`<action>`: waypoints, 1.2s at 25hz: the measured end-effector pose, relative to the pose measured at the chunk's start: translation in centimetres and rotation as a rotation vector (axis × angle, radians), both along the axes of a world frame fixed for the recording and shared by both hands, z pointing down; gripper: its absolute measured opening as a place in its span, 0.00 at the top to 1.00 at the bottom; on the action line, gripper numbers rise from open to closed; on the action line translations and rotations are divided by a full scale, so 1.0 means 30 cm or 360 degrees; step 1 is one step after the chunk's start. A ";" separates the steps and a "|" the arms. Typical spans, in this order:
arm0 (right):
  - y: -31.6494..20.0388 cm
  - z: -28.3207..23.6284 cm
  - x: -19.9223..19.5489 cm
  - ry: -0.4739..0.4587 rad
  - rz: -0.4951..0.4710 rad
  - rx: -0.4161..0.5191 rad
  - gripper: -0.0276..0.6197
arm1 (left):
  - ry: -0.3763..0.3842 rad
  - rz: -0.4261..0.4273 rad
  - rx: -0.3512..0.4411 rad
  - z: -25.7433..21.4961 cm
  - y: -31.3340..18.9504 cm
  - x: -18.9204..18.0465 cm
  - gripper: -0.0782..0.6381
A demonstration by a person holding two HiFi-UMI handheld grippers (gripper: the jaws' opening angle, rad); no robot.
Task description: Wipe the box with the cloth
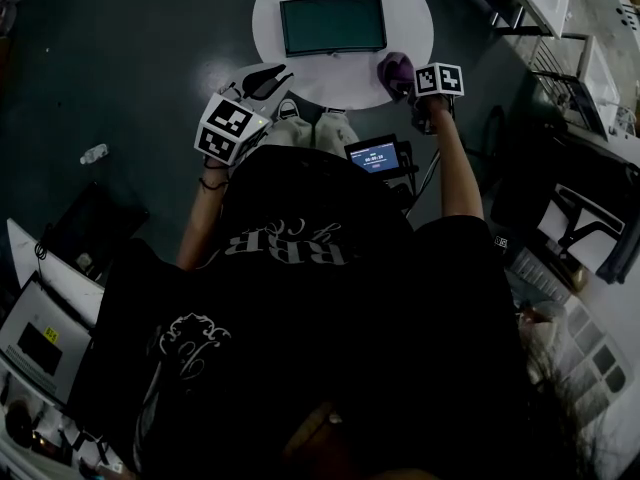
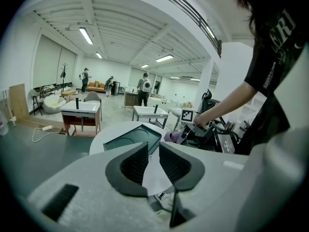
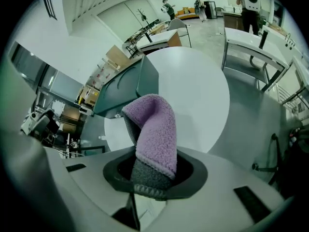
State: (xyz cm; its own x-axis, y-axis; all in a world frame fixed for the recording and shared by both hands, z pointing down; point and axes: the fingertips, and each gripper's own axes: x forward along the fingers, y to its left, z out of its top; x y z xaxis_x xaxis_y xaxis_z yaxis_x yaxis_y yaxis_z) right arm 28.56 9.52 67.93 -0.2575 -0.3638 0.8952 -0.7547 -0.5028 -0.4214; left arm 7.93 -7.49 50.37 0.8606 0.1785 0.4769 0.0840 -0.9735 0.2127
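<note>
A dark green box lies on the round white table, toward its far side. My right gripper hovers at the table's near right edge, shut on a purple cloth. In the right gripper view the cloth sticks up out of the jaws, folded over, with the box beyond it to the left. My left gripper is at the table's near left edge, open and holding nothing. Its view shows the box ahead, with the cloth to the right.
A small lit screen on a stand sits just below the table's near edge, beside the person's shoes. Desks and shelving crowd the right side, and cases lie on the floor at left. White desks and people stand far off.
</note>
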 end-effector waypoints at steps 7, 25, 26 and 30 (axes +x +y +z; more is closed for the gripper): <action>-0.030 0.001 -0.062 0.0082 -0.0343 -0.0096 0.79 | 0.0003 -0.0077 -0.0015 0.007 -0.020 -0.018 0.80; -0.279 -0.023 -0.312 0.0157 -0.1229 -0.0150 0.79 | -0.0008 -0.0379 -0.0026 0.038 -0.106 -0.133 0.80; -0.281 -0.024 -0.326 0.0157 -0.1263 -0.0153 0.79 | -0.0010 -0.0403 -0.0029 0.038 -0.104 -0.149 0.80; -0.331 -0.029 -0.385 0.0137 -0.1381 -0.0127 0.79 | -0.0018 -0.0498 -0.0047 0.053 -0.127 -0.202 0.80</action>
